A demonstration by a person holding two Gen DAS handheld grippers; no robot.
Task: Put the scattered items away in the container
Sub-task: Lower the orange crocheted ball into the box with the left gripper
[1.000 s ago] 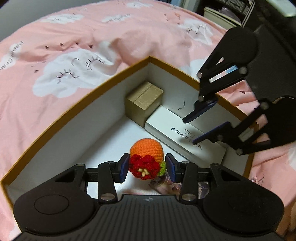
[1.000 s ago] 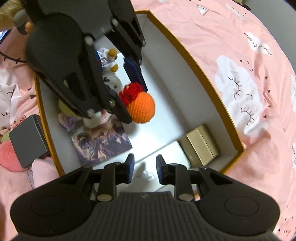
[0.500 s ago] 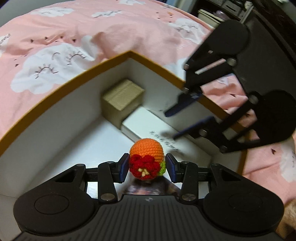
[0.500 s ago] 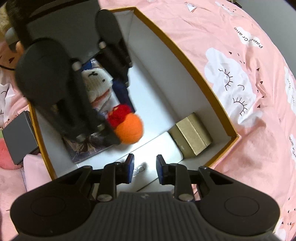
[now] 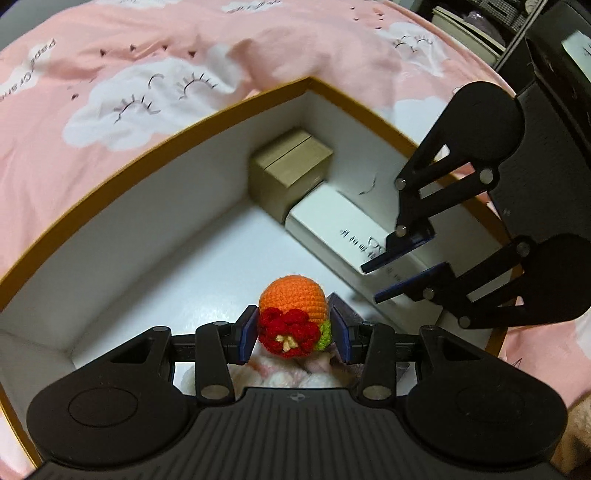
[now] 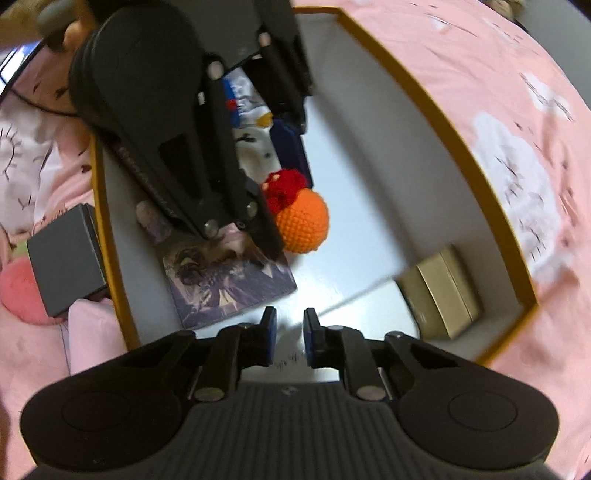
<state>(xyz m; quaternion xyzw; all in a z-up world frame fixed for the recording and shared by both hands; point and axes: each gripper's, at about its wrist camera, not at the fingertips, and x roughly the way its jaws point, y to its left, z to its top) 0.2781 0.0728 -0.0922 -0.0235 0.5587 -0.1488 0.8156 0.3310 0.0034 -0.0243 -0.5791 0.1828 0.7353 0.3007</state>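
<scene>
My left gripper (image 5: 292, 334) is shut on an orange crochet ball with a red flower (image 5: 293, 314) and holds it inside the orange-rimmed white box (image 5: 155, 155). The ball also shows in the right wrist view (image 6: 301, 218), held above the box floor. My right gripper (image 6: 289, 338) is empty, its jaws a small gap apart, over the long white carton (image 5: 332, 221); it shows in the left wrist view (image 5: 402, 277) at the right. The box holds a tan cardboard cube (image 5: 291, 166), a picture card (image 6: 225, 280) and plush toys (image 6: 255, 147).
The box lies on a pink cloud-print bedspread (image 5: 129, 74). A grey box (image 6: 64, 254), a pink pouch (image 6: 96, 332) and a red-pink round thing (image 6: 22, 295) lie outside the box's left wall. Dark shelving (image 5: 498, 33) stands at the far right.
My left gripper with the ball has shifted over the box, first toward the cube, then back above the plush toys. My right gripper has dropped closer to the white carton.
</scene>
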